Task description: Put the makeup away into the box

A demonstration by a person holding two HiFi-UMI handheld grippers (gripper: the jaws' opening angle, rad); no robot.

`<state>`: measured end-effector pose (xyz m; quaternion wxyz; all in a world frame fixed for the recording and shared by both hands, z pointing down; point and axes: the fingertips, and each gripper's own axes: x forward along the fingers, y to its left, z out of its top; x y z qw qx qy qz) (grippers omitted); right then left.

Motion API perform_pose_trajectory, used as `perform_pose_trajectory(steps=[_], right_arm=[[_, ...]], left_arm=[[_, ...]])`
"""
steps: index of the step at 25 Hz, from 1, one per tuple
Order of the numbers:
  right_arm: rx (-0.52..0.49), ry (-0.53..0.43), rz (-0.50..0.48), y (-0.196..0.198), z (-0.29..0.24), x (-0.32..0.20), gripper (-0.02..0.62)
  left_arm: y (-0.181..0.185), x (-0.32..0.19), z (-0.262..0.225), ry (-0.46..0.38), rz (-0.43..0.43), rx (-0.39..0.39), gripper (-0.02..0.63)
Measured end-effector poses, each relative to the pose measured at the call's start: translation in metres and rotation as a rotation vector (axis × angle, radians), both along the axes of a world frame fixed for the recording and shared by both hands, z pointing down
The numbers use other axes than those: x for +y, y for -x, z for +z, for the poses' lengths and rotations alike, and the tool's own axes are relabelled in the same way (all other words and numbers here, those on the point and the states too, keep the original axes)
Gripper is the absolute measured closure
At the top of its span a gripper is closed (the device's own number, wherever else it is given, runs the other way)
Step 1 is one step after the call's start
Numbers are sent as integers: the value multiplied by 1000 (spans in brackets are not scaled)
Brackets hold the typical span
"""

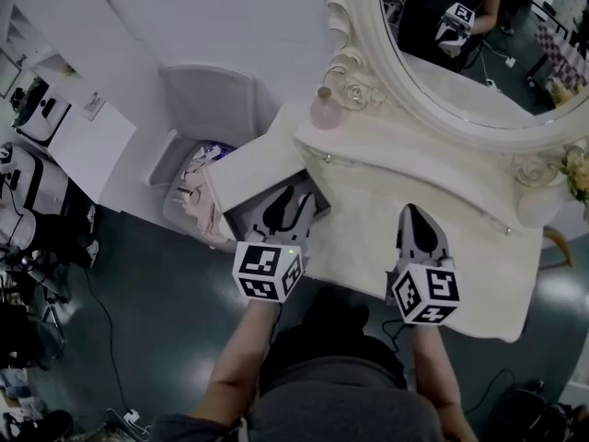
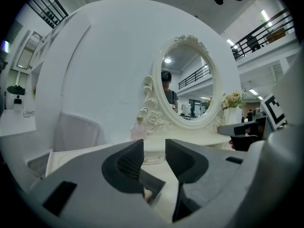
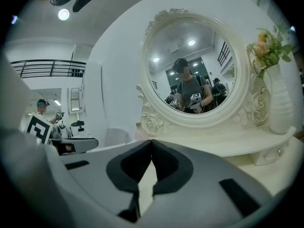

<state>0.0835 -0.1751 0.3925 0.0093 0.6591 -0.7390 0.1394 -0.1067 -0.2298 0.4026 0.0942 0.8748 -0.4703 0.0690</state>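
A dark open box (image 1: 248,217) sits at the left end of the cream dressing table (image 1: 368,219), its white lid (image 1: 250,159) standing back behind it. My left gripper (image 1: 293,206) hovers just over the box, jaws open with nothing between them. In the left gripper view (image 2: 154,152) a corner of the box (image 2: 151,186) shows below the jaws with something pale inside. A pink bottle (image 1: 324,109) (image 2: 138,130) stands on the table's raised shelf by the mirror. My right gripper (image 1: 419,225) (image 3: 151,142) is over the tabletop, shut and empty.
The oval mirror (image 1: 479,53) in its carved frame rises behind the shelf. A vase of flowers (image 3: 278,103) stands at the right end. Left of the table, a white bin (image 1: 195,187) holds several loose items. The table's front edge runs just under both grippers.
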Motion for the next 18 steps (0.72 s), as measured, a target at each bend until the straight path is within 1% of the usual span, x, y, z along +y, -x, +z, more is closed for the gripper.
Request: perform_pose_trajectory(steps=[12,15,18], right_arm=[[9,-5,9,-5,-4,5,592],[8,-12,3,-4,-5,5,592],[22,-15,-6,-4,-7,4,592]], left_arm=[[-6,4,-7,-42,-16,-6,582],[-6,3,-8,-51,-23,-10,598],[-5,3,-9,-54,-26,-7,600]])
